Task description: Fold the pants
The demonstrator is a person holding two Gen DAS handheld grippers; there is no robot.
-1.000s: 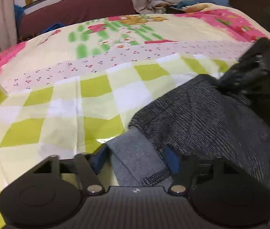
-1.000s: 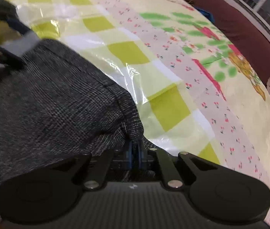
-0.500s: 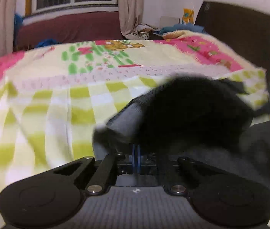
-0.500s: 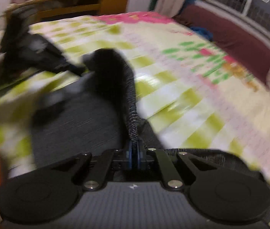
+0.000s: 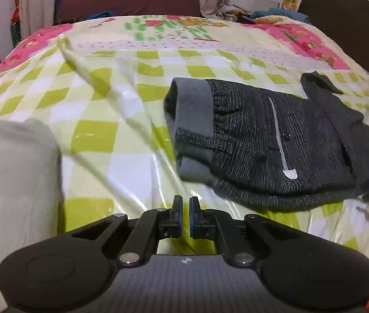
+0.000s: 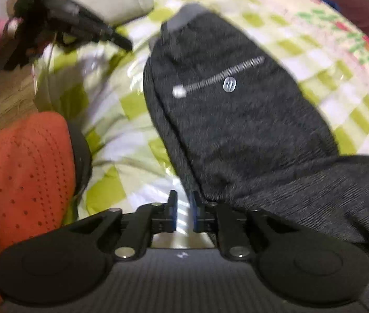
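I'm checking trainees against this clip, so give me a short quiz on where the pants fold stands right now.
1. True or false: the pants lie folded over on themselves on the checked bedspread.
2. What is between the fingers of the left gripper? A: the pants' hem. B: nothing. C: a sock.
3. What colour is the turned-out lining at the end of the pants?

Key: 1 true. 2 B: its jaws have just been opening, there is a narrow gap between them, and the pants lie clear of them. 3 grey.
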